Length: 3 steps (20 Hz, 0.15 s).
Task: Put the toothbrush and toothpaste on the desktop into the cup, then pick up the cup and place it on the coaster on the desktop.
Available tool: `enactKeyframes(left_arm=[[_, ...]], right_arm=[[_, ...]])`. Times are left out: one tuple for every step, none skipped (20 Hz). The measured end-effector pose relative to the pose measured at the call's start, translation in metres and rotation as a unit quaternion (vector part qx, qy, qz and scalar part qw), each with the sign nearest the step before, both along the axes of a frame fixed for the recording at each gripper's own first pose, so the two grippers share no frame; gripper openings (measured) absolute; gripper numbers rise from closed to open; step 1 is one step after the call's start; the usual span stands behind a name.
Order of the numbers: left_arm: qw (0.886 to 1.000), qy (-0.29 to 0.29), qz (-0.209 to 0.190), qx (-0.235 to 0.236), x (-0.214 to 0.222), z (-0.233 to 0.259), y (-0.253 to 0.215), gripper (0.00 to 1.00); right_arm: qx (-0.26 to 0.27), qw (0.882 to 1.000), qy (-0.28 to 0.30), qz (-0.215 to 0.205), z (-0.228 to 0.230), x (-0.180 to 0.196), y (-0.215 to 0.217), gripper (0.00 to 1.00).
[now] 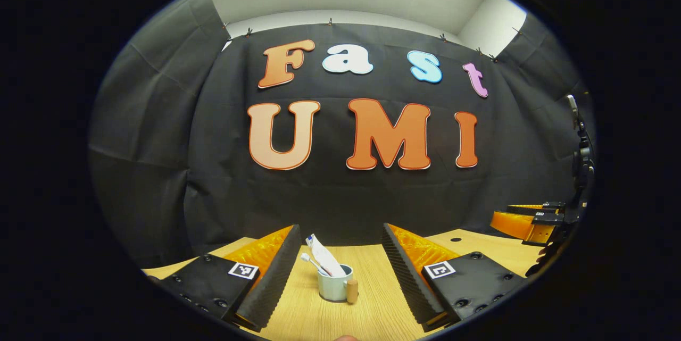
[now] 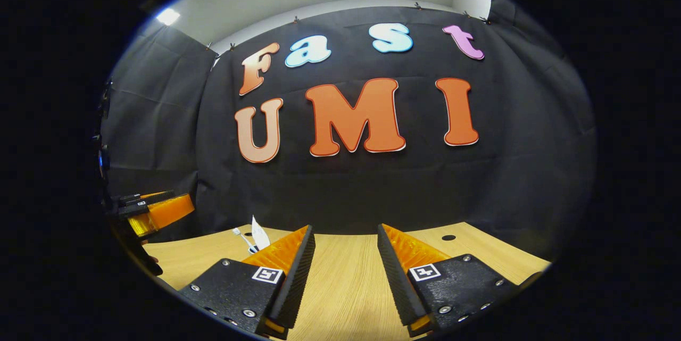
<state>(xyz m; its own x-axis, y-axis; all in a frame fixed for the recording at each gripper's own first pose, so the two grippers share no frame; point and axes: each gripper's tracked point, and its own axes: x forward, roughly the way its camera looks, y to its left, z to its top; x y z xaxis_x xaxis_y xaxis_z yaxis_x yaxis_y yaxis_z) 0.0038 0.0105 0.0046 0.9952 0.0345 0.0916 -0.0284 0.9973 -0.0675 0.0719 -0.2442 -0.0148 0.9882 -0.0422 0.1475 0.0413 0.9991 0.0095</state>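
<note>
A pale cup (image 1: 333, 287) with a wooden handle (image 1: 351, 291) stands upright on the wooden desktop (image 1: 372, 309). A white toothbrush (image 1: 310, 262) and a white toothpaste tube (image 1: 323, 255) lean out of it. My left gripper (image 1: 340, 227) is open, with the cup between its fingers and touching neither. In the right gripper view my right gripper (image 2: 345, 228) is open over bare desk. The toothbrush head (image 2: 238, 233) and the tube tip (image 2: 259, 234) rise behind its left finger, which hides the cup body.
The right gripper (image 1: 526, 221) hangs at the far right of the left gripper view, and the left gripper (image 2: 157, 210) at the far left of the right gripper view. The desk has a small round hole (image 2: 448, 237). A dark stand (image 1: 582, 155) rises at the right edge.
</note>
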Motion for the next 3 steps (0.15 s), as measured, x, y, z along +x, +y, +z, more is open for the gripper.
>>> enactKeyframes(left_arm=[[1.000, 0.003, 0.000, -0.002, 0.0002, -0.0032, 0.0016, 0.98], [1.000, 0.006, 0.001, -0.004, 0.0005, -0.0045, 0.0025, 0.98], [1.000, 0.008, 0.001, -0.007, 0.0007, -0.0065, 0.0030, 0.97]], right_arm=[[0.000, 1.000, 0.003, -0.001, -0.0027, -0.0006, 0.0004, 0.72], [0.000, 1.000, 0.004, -0.001, -0.0034, -0.0017, 0.0009, 0.72], [-0.001, 1.000, 0.006, 0.000, -0.0045, -0.0018, 0.0013, 0.72]])
